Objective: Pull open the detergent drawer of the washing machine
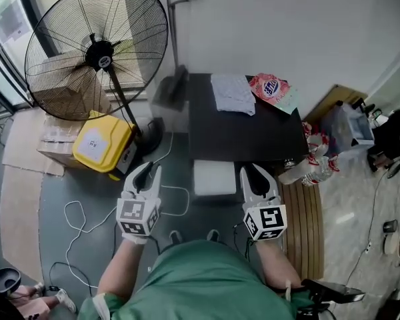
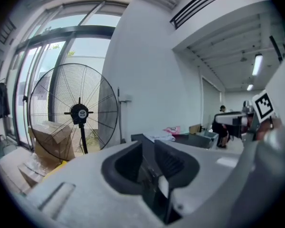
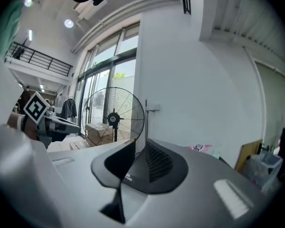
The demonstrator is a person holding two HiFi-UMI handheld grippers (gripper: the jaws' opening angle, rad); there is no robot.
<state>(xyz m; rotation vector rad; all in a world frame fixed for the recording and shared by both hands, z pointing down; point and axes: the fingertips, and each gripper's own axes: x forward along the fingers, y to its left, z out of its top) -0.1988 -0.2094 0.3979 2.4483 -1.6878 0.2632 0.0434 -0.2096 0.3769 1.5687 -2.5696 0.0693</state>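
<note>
Detergent drawer not clearly identifiable in any view; the only candidate is a plain white block (image 1: 215,177) jutting from the near edge of a black worktop (image 1: 253,135), straight ahead of the person and between the two grippers; no compartments or handle can be made out on it. Nearest, person's green top (image 1: 200,275) at the bottom of the head view; left gripper (image 1: 149,169) and right gripper (image 1: 257,171) held level side by side, pointing at the worktop, either side of the white block and not touching it; both sets of jaws stand a narrow slit apart with nothing between them. White cable (image 1: 80,222) loops on the floor under the left gripper; yellow box (image 1: 103,142) further left; plastic bottles (image 1: 307,172) on the floor to the right of the worktop. On the worktop's far edge, a folded white cloth (image 1: 232,93) and just beside it a pink bag (image 1: 270,87). Farthest, a big black pedestal fan (image 1: 97,49) by the window, cardboard boxes (image 1: 63,102) behind its grille.
</note>
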